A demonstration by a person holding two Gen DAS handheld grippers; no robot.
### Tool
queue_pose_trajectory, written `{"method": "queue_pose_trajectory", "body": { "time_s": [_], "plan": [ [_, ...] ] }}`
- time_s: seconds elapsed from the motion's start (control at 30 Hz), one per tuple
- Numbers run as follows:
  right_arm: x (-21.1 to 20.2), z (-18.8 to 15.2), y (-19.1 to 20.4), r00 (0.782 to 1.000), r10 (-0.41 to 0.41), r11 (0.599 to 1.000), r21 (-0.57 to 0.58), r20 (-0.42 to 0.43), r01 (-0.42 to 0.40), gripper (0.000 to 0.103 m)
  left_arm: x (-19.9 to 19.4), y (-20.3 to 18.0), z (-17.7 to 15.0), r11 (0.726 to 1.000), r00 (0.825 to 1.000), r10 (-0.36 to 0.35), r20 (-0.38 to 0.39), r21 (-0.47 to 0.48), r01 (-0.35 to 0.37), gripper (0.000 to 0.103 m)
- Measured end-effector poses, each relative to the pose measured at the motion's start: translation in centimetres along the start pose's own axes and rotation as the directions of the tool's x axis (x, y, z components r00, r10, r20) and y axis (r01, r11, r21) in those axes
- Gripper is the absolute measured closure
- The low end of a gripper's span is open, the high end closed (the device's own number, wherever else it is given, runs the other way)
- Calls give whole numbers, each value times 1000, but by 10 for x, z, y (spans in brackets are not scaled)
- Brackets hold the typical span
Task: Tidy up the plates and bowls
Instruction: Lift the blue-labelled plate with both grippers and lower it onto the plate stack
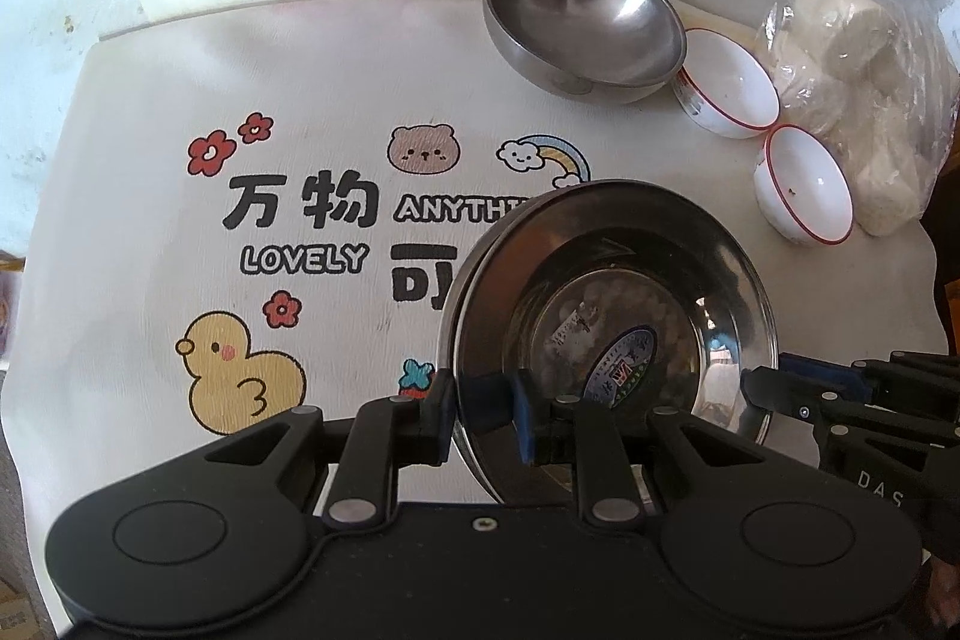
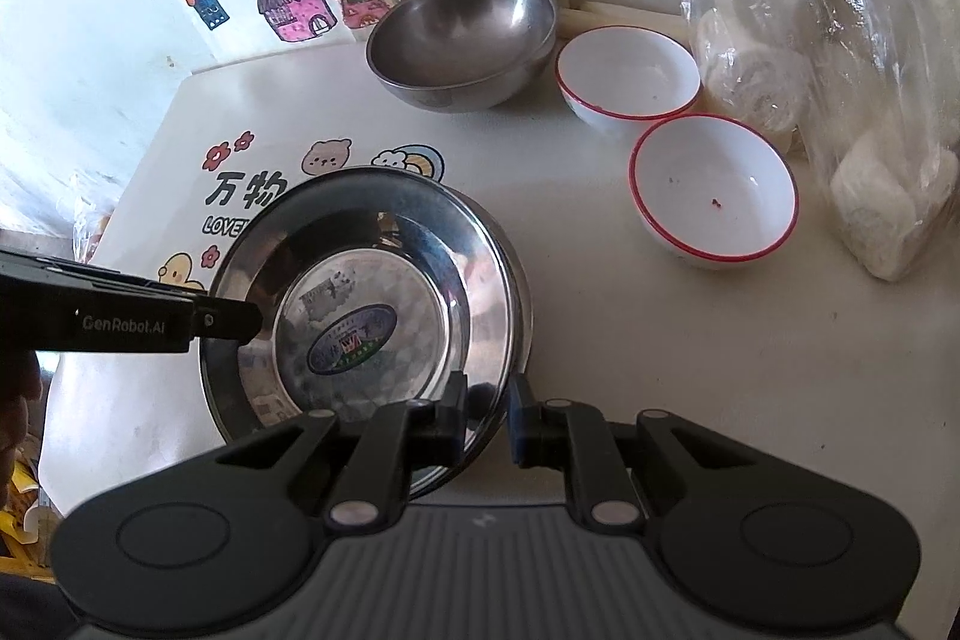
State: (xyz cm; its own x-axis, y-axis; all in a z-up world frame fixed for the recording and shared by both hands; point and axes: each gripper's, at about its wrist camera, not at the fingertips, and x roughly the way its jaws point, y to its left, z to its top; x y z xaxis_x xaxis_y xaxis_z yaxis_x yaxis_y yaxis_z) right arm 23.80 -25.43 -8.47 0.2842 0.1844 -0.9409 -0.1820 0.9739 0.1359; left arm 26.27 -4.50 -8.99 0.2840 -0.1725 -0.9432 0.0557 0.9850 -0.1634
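Both claws pinch the steel plate [image 2: 372, 316]: left claw [image 1: 483, 415] at nine o'clock, right claw [image 2: 487, 418] at six.

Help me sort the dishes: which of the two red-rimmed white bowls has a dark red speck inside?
The nearer white bowl, closest to the steel plate; a red speck sits on its bottom. The farther white bowl, beside the steel bowl, shows none.
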Motion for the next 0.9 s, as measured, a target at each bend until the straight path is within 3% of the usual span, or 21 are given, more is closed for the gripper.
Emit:
{"method": "queue_pose_trajectory", "body": {
  "time_s": [0.9],
  "plan": [
    [-1,0,-1,1000,7,1000,13,15,-7,87,-2,1,1,1000,1000,10,9,-4,-10,82]
  ]
}}
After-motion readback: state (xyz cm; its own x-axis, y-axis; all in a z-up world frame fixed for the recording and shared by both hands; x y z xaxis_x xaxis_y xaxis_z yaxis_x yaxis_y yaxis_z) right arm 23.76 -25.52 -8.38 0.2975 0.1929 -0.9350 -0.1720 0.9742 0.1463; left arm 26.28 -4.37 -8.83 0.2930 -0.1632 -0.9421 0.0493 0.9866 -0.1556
